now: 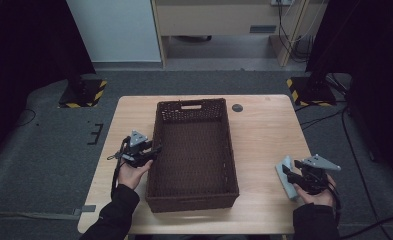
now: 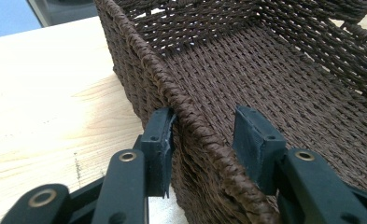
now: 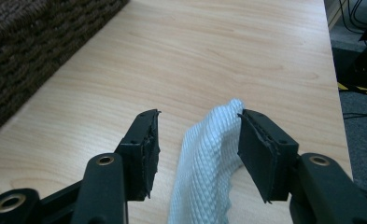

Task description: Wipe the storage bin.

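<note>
The woven basket (image 1: 194, 155) stood empty in the middle of the wooden surface (image 1: 264, 135), and the pale blue cloth (image 1: 287, 176) lay near that surface's right edge, well apart from the basket. Nothing had yet gone into the basket, so the work seemed to be at its start: the cloth had to be gripped, lifted over the rim and set down inside.

The left gripper (image 1: 151, 150) sat at the basket's left wall. In the left gripper view its jaws straddled the braided rim (image 2: 190, 116), the outer pad (image 2: 160, 140) touching the weave and the inner pad (image 2: 252, 140) standing off it, so the jaws were apart and steadying the rim at most (not clamping it).

The right gripper (image 1: 290, 172) was down at the cloth. In the right gripper view the jaws stood apart with a raised fold of the cloth (image 3: 209, 158) between them; the fold brushed one pad (image 3: 260, 154) and left a clear gap to the other pad (image 3: 146, 154), so nothing was gripped yet.

Bare surface lay between cloth and basket, an open path for the carry. The cloth lay close to the right edge, so a sideways nudge could likely push it off, and the basket's tall right wall would call for a lift before crossing.
</note>
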{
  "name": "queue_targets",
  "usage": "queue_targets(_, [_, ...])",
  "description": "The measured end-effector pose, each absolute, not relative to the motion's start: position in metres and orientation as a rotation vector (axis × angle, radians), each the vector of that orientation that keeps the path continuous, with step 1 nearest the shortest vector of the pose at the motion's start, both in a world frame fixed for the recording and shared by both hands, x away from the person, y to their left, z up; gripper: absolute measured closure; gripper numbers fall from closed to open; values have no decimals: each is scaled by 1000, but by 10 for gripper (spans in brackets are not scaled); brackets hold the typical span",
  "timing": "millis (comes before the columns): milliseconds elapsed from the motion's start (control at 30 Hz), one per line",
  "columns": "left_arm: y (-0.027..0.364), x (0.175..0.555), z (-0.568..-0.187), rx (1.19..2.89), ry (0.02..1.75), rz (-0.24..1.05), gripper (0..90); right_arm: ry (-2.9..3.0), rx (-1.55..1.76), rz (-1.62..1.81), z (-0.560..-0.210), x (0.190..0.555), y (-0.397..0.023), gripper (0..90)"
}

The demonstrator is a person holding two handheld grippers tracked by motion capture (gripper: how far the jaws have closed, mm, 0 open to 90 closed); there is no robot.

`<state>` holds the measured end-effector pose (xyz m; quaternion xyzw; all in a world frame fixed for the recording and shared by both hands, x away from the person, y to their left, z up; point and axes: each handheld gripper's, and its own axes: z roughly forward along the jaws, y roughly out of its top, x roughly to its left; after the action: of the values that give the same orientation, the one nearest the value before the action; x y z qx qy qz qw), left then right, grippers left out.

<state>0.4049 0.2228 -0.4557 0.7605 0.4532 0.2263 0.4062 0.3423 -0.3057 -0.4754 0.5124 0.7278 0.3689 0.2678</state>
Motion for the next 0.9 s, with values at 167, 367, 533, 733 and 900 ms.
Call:
queue_targets(167, [223,405,-456,1919,1144,570,568,1982,1402,974,-482,338,-310,492])
queue_targets(367, [222,405,-455,1916,1154,568,571,2018,1425,932,-491,333,-311,519])
queue_targets(533, [223,405,-456,1912,1155,557,570,2067,1447,881,-498,335,-310,596])
queue_targets(733, [223,406,-456,1915,1156,556,566,2106,1459,829,-502,337,-309,667])
queue_targets(900, [223,405,-455,1916,1156,559,568,2126,1482,789,-504,338,-309,777])
